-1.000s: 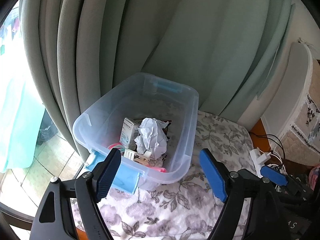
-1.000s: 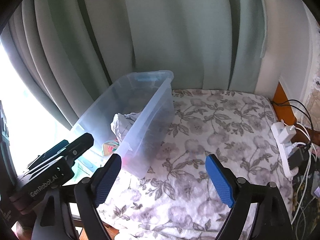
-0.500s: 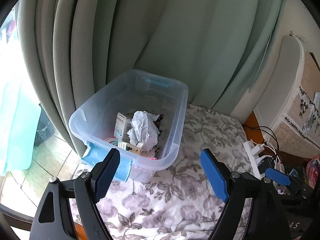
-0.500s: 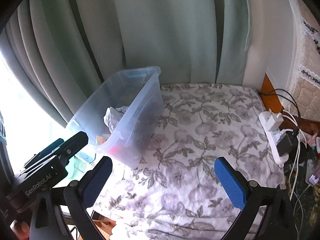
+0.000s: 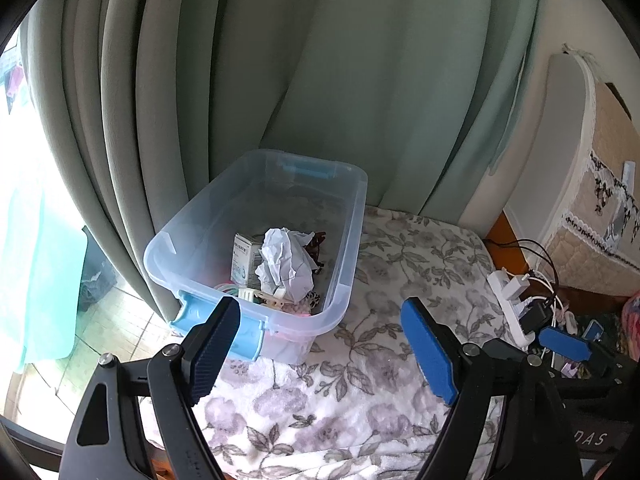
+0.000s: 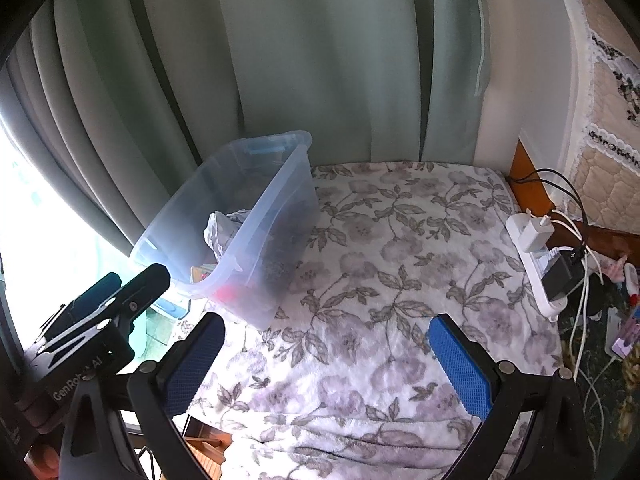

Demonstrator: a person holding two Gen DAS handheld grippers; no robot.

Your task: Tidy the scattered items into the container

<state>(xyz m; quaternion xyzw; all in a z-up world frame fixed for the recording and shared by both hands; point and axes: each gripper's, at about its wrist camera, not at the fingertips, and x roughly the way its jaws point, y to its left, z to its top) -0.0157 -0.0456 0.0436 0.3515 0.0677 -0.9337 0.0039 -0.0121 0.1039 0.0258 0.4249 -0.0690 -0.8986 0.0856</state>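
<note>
A clear plastic bin (image 5: 352,236) with blue latches stands at the far left of the floral blanket (image 5: 420,264), against the curtain. Inside it lie a crumpled white paper ball (image 5: 286,262), a small white box (image 5: 245,258), a dark item and some pink and cream pieces. My left gripper (image 5: 322,344) hovers open above the blanket just in front of the bin, nothing between its blue pads. In the right wrist view the bin (image 6: 280,184) sits far left and my right gripper (image 6: 326,364) stands wide open over bare blanket (image 6: 400,272), empty.
A white power strip (image 6: 536,264) with plugs and cables lies at the blanket's right edge, beside clutter on the floor. Green curtains (image 5: 320,80) hang behind the bin. A padded headboard (image 5: 600,184) rises at the right. The left gripper's body (image 6: 100,320) shows at the right view's lower left.
Both grippers have drawn back from the bin, which now looks smaller and farther. The right gripper's jaws have spread wider. The bin's contents have not moved.
</note>
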